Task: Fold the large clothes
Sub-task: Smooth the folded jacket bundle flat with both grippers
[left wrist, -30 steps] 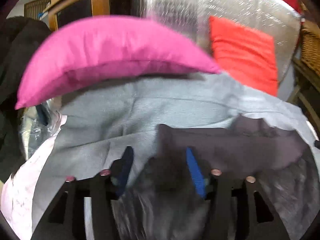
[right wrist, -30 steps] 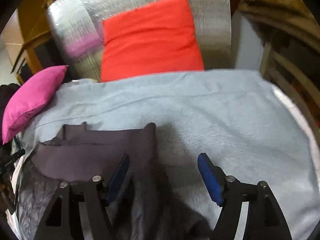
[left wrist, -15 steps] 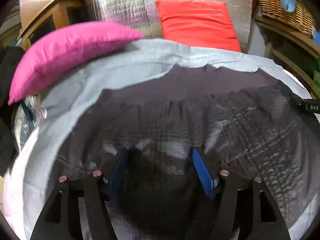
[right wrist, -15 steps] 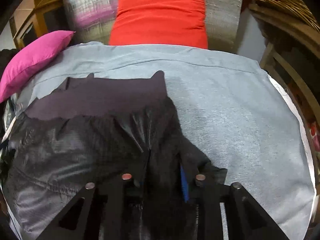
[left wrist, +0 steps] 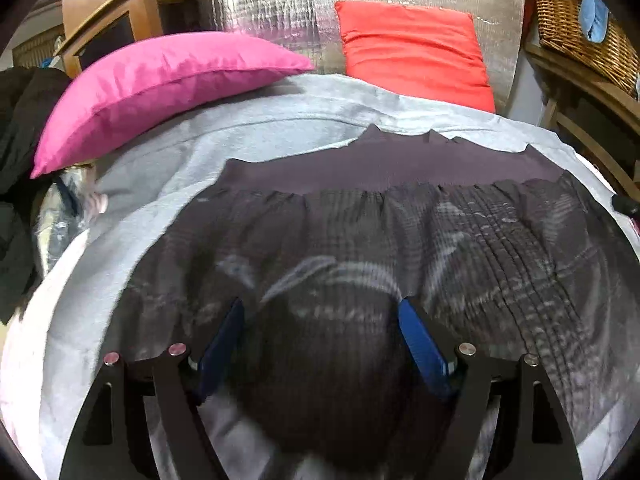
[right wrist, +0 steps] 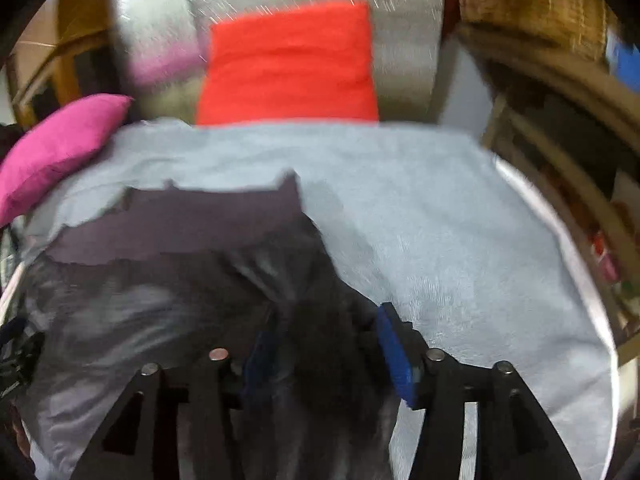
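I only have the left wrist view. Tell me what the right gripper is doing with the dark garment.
Observer: The right gripper is open, jaws apart, with a bunch of the dark garment lying between them.
Operator: Report what lies to its right.
Observer: Only bare grey sheet, running out to its edge. The garment ends about at the gripper.

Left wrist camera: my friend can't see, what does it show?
A dark pleated garment lies spread on a grey blanket, under the open left gripper. Behind it lean a pink pillow and a red cushion.
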The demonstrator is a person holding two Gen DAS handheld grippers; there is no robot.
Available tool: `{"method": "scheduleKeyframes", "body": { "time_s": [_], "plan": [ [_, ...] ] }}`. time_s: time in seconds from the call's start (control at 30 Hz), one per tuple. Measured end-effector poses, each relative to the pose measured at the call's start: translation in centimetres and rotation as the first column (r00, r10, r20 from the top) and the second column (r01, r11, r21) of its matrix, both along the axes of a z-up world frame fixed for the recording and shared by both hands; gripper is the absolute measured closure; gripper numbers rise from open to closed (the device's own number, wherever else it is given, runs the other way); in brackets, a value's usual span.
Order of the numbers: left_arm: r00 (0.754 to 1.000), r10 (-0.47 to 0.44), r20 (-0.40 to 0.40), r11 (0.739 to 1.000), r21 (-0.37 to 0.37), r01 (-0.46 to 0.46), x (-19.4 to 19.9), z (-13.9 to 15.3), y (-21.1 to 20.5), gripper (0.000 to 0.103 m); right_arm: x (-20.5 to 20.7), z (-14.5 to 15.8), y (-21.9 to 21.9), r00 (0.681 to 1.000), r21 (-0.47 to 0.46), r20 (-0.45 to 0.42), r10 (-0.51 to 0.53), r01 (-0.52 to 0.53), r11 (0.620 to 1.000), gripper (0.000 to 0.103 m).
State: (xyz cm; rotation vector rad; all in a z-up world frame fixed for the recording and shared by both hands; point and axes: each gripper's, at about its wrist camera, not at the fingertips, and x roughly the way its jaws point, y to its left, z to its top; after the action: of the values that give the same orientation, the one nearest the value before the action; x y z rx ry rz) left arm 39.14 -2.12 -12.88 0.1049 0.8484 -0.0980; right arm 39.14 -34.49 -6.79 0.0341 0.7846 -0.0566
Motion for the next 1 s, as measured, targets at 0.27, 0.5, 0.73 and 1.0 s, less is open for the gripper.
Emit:
{"method": "scheduleKeyframes", "body": {
  "time_s": [0.27, 0.5, 0.73, 1.0],
  "plan": [
    [0.999, 0.036, 0.025, 0.999, -0.012, -0.036, -4.0, 2.9, 1.9, 0.022, -4.9, -0.9, 6.2, 0.992, -0.065, 0.024, 0.124, -0.122, 0.990, 0.031],
    [0.998, 0.063, 0.019, 0.998, 0.001, -0.063, -6.5, 3.5, 3.7, 0.022, -5.4, -3.9, 4.4, 0.997, -0.024, -0.071, 0.018, -0.019, 1.000, 0.027],
    [0.991, 0.136, 0.019, 0.990, -0.036, -0.135, -7.7, 2.5, 5.8, 0.022, -8.1, 0.5, 6.6, 0.998, -0.013, 0.015, 0.064, -0.064, 0.998, 0.027],
    [0.982, 0.180, 0.054, 0.977, -0.124, -0.172, -7.7, 1.2, 4.3, 0.022, -9.3, 0.3, 14.0, 0.977, -0.029, 0.113, 0.182, -0.180, 0.983, 0.026]
  ]
}}
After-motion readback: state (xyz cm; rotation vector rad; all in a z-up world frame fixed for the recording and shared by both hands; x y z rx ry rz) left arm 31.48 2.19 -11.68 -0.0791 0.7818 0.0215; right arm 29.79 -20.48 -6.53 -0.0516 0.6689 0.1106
